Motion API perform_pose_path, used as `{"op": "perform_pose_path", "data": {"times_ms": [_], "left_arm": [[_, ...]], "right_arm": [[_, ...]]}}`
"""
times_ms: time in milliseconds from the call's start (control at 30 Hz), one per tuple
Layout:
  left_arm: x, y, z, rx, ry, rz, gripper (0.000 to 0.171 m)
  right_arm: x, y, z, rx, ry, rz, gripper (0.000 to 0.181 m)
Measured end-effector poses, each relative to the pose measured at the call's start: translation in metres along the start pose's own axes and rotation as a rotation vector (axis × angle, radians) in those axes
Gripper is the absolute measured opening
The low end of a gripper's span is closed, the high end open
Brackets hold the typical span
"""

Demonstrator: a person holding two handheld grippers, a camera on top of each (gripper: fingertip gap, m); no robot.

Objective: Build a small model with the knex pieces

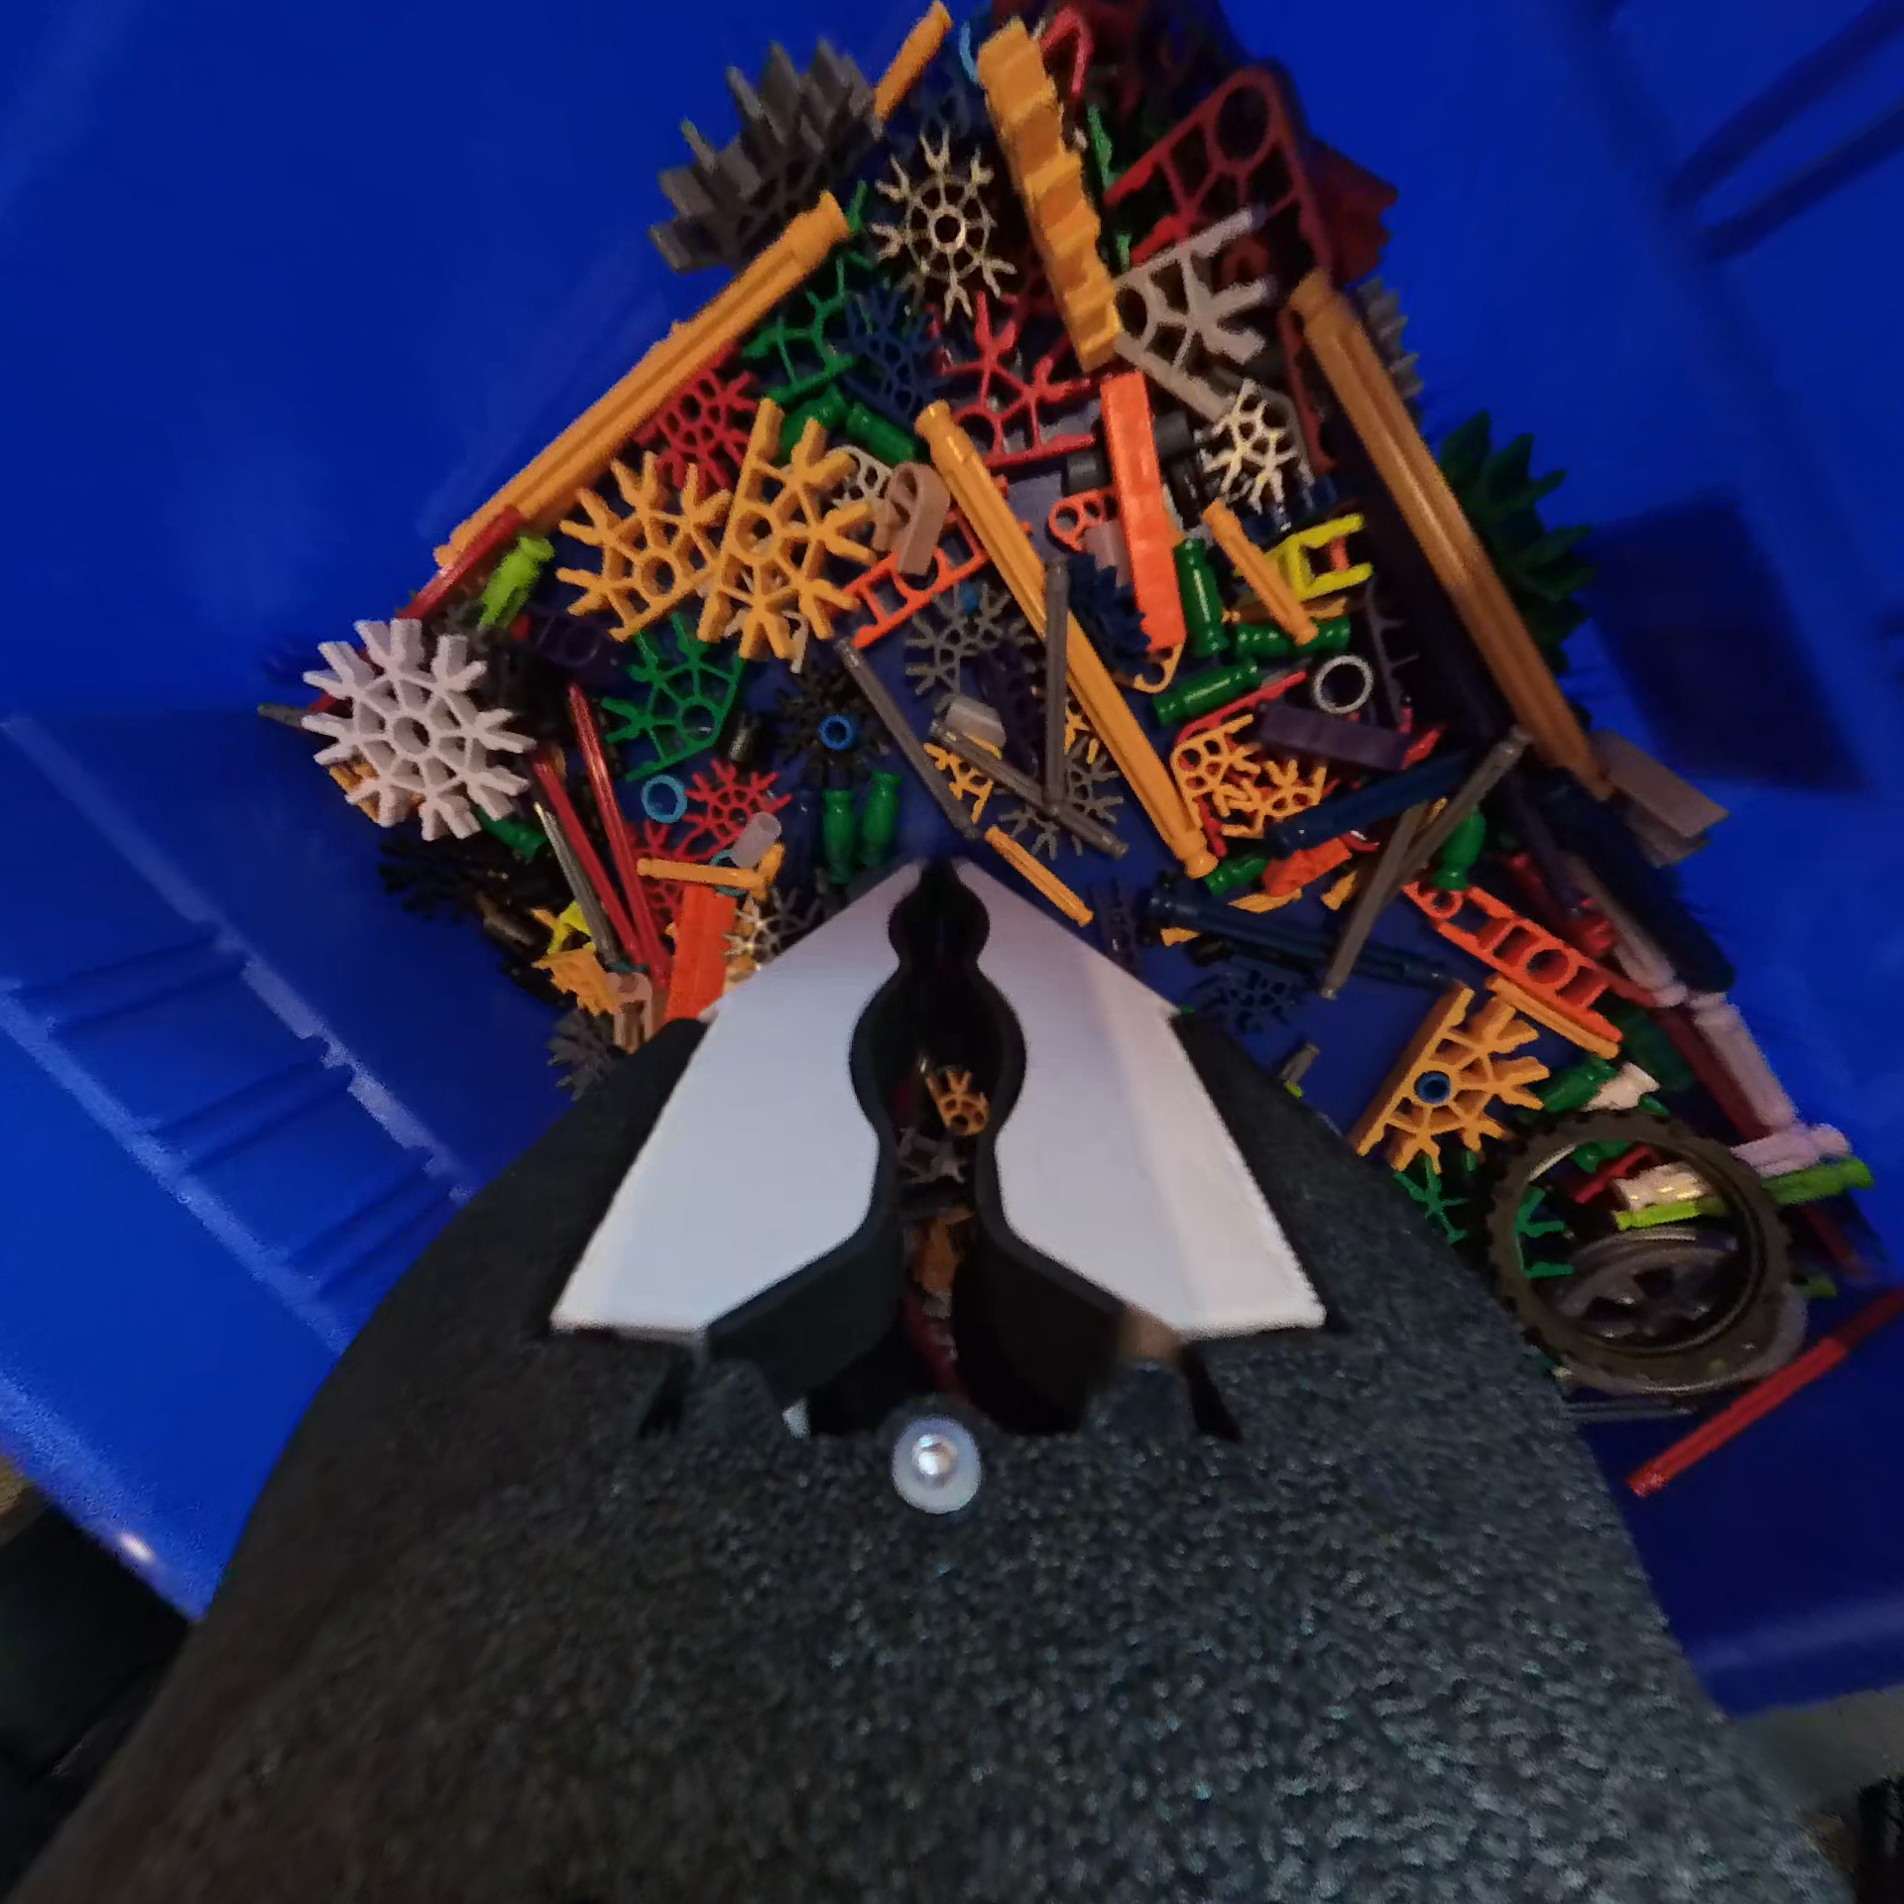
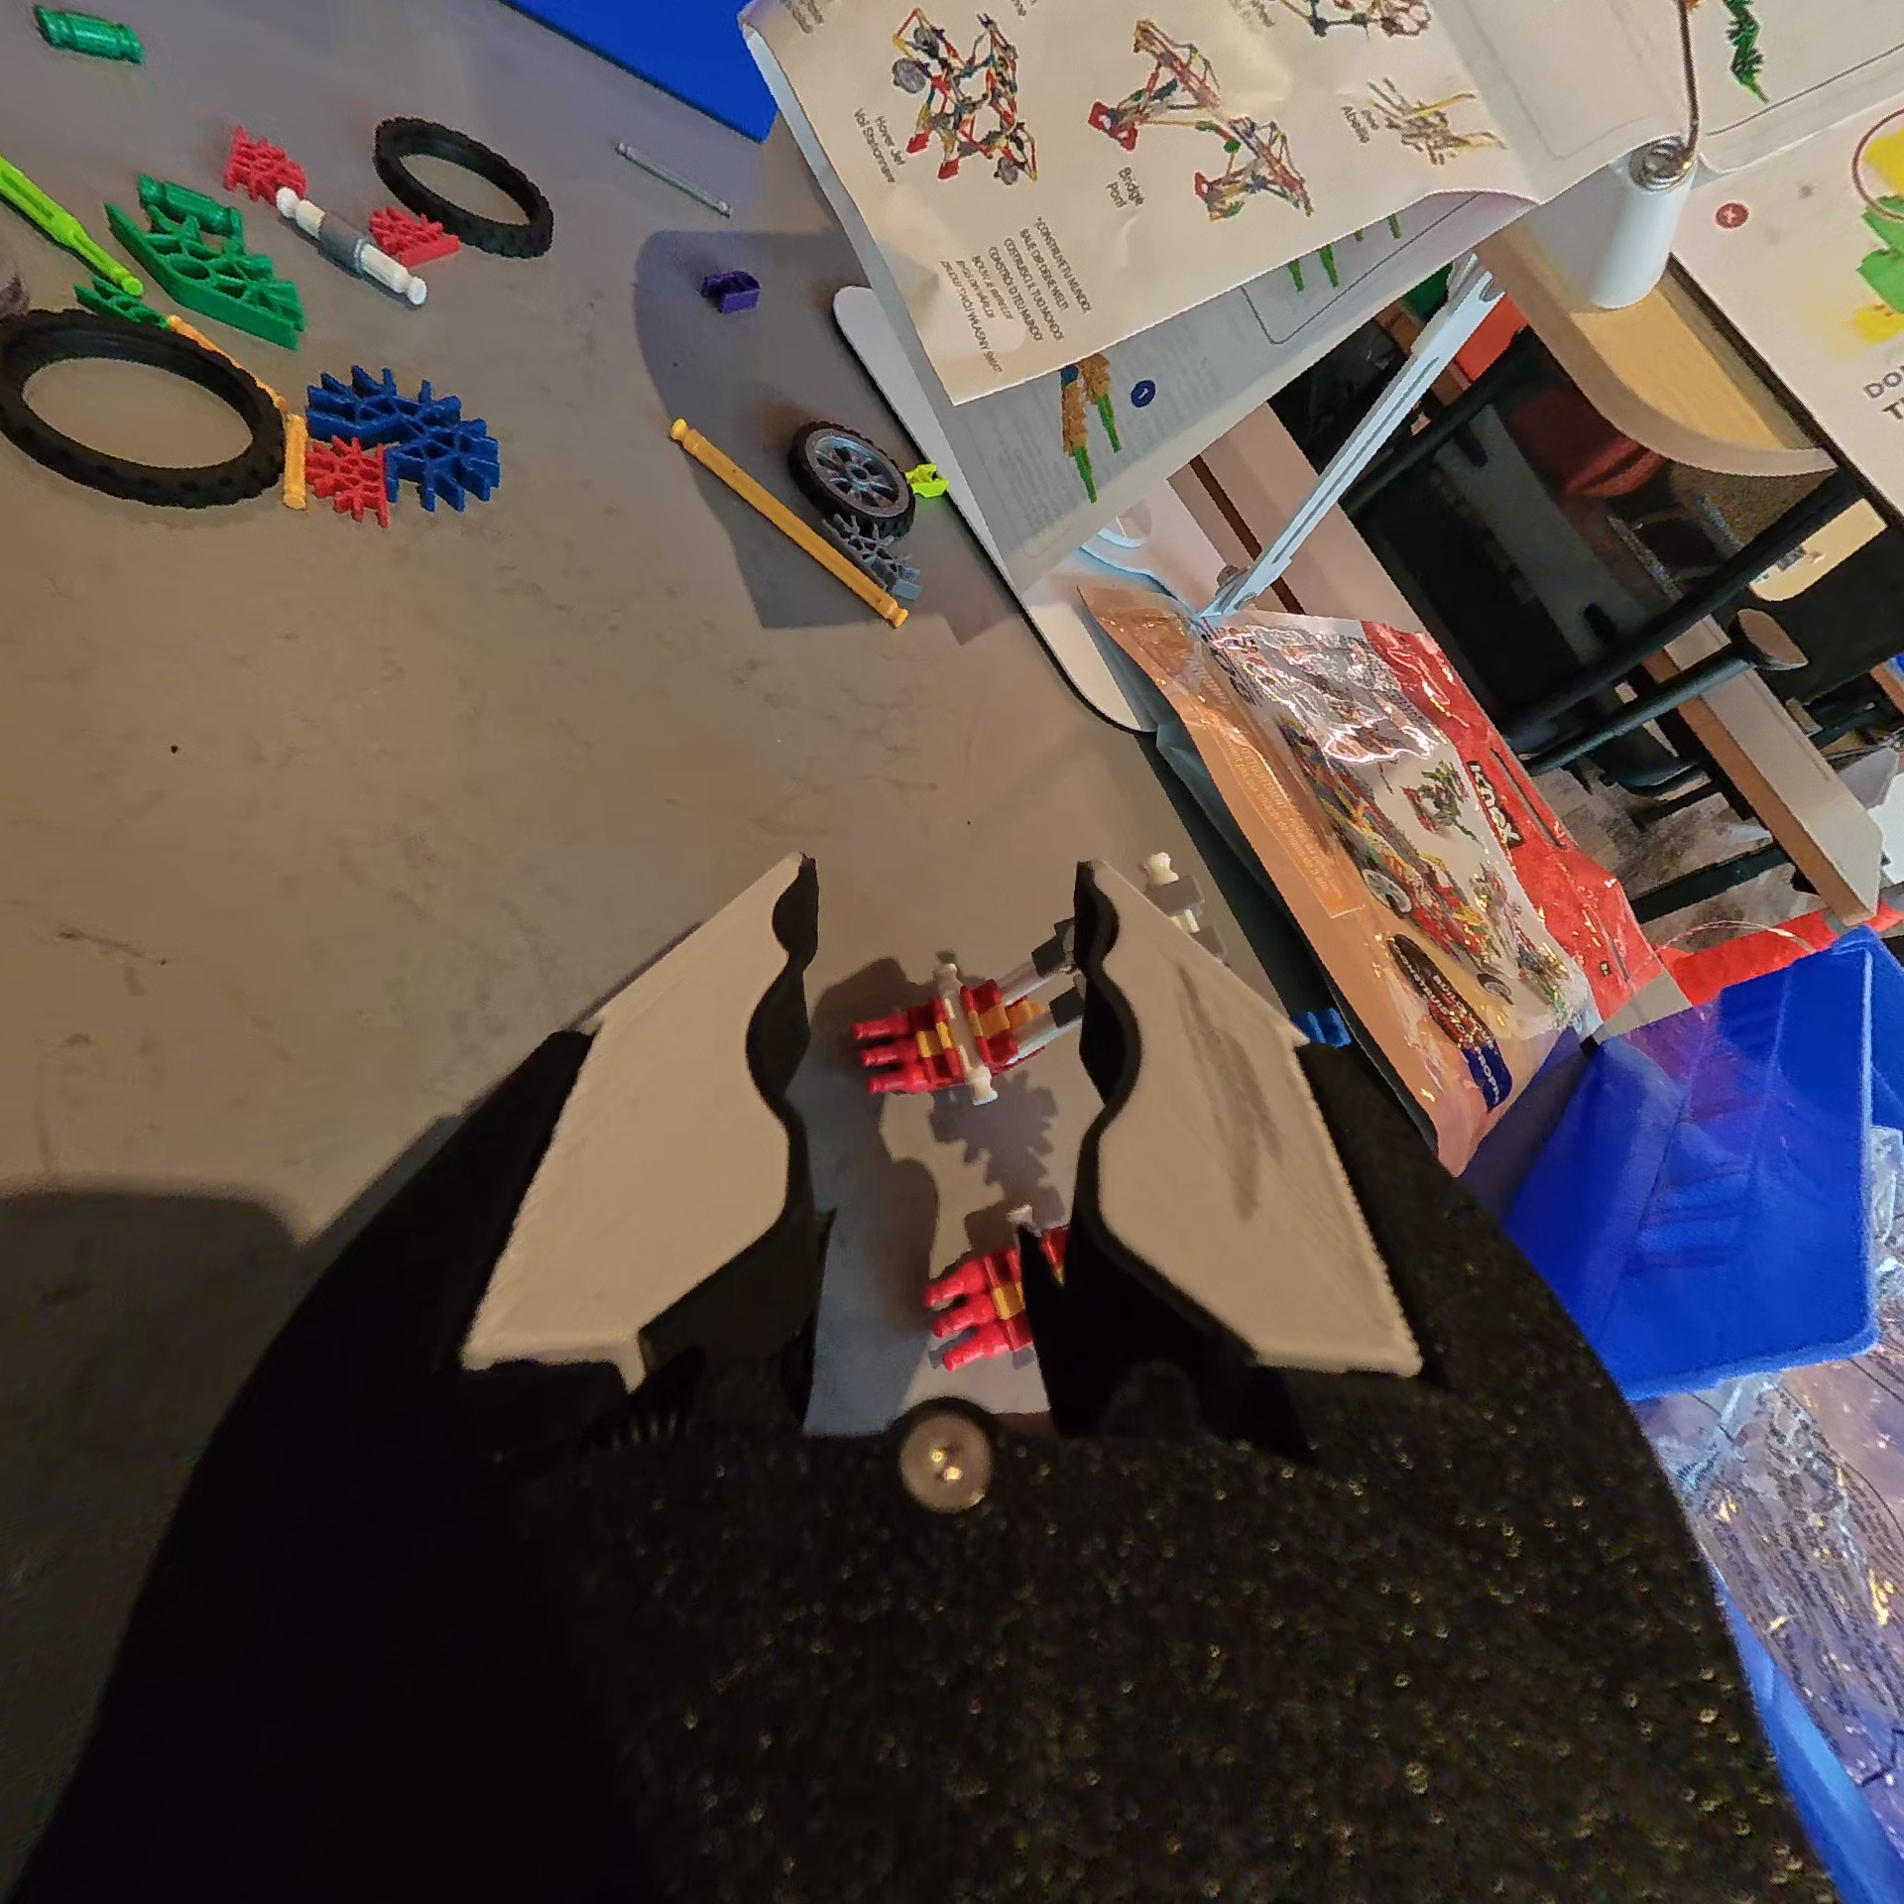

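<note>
A: L gripper – where are we?
B: Inside the blue bin, tips together, nothing held as far as we can see. They point down at the heap of toy building pieces; nearest is a short yellow rod, just right of the tips, long axis slanting down-right.
A: R gripper?
B: Wide apart, empty, over the grey table. A red-and-yellow assembly lies between our fingers, its white rods running up-right to the right finger. A second one sits nearer the camera, partly hidden.
</note>
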State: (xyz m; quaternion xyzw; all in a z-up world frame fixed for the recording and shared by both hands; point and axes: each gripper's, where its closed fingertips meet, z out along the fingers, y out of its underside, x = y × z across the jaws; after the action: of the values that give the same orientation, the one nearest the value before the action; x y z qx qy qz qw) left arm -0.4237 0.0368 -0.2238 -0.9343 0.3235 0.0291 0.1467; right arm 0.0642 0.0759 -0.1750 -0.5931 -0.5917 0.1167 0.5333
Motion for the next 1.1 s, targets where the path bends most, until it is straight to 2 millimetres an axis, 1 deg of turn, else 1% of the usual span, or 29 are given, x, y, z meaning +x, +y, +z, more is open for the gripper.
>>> {"op": "perform_pose_path", "data": {"times_ms": [100,200,267,367,467,633,767,867,1100], "left_arm": [[-0.003,-0.003,-0.003,0.025,-0.026,0.0,0.0],[-0.012,-0.01,-0.007,0.046,-0.078,0.001,0.013],[-0.014,-0.011,-0.006,0.041,-0.076,0.007,0.013],[-0.013,-0.006,0.0,0.001,-0.059,0.031,0.012],[-0.017,-0.005,0.003,-0.015,-0.09,0.046,0.011],[-0.01,-0.009,0.003,0.001,-0.054,0.092,0.01],[-0.011,-0.009,0.004,-0.008,-0.055,0.097,0.011],[-0.006,-0.011,0.002,-0.001,-0.027,0.112,0.01],[-0.01,-0.011,0.004,-0.013,-0.041,0.108,0.015]], "right_arm": [[0.0,0.0,0.0,0.0,-0.001,0.0,0.05],[0.0,0.001,0.001,-0.003,-0.002,0.001,0.05],[0.0,0.001,0.001,-0.006,-0.003,0.001,0.05],[0.0,0.002,0.001,-0.007,-0.001,0.001,0.05],[0.0,0.001,0.001,-0.007,-0.002,0.0,0.05],[-0.001,0.003,0.001,-0.015,-0.003,-0.005,0.05],[-0.001,0.003,0.001,-0.017,-0.003,-0.005,0.05],[-0.001,0.003,0.002,-0.018,-0.003,-0.005,0.05],[-0.002,0.004,0.002,-0.024,-0.007,-0.008,0.05]]}}
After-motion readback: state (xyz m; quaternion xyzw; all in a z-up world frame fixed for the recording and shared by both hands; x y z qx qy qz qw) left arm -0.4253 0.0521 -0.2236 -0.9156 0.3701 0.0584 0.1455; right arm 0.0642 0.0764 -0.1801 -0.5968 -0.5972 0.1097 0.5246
